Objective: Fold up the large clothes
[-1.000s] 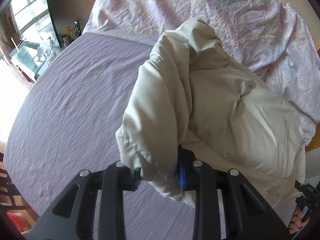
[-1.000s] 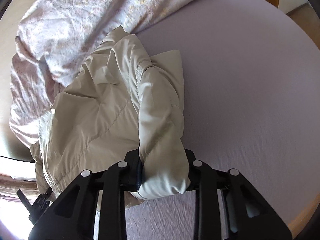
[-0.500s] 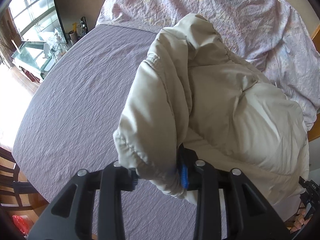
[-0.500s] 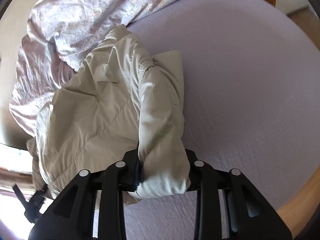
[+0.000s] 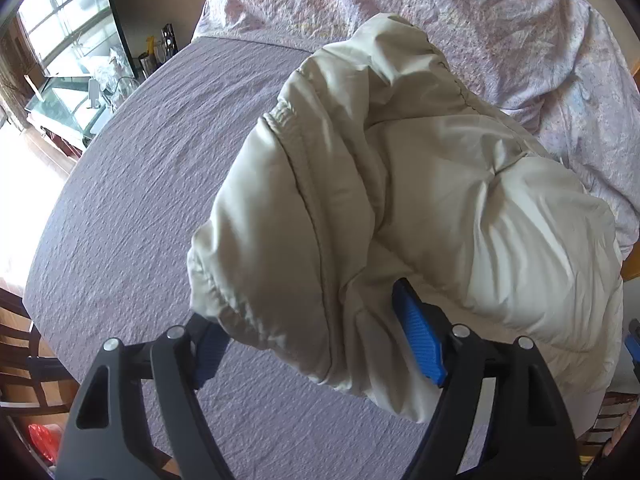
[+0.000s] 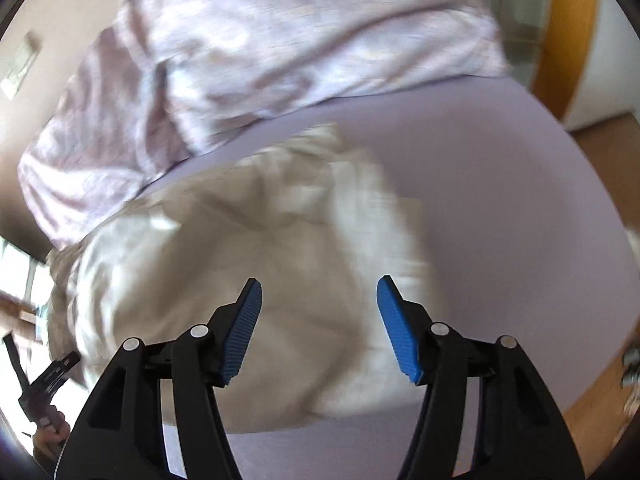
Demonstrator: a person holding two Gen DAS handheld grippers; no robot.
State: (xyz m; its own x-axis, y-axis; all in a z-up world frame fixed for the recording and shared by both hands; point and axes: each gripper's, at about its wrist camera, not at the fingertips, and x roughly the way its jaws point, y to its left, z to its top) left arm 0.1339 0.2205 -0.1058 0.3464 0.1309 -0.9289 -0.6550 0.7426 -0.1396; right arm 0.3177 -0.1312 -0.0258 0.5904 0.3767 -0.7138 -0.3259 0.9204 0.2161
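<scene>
The left gripper (image 5: 316, 344) has its fingers apart and opening, a fold of the beige puffer jacket (image 5: 420, 208) lying loosely between them; the right gripper (image 6: 318, 328) also spreads its fingers, nothing between them, above the blurred jacket; the jacket lies bundled on the lilac bed sheet (image 5: 140, 184), beside the rumpled floral duvet (image 5: 500, 20).

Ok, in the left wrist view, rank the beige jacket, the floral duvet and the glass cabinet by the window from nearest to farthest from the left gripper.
1. Beige jacket: its folded edge lies between the opening jaws of the left gripper.
2. Floral duvet: bunched beyond the jacket, at the top and right.
3. Glass cabinet: off the bed, far upper left by the window.
</scene>
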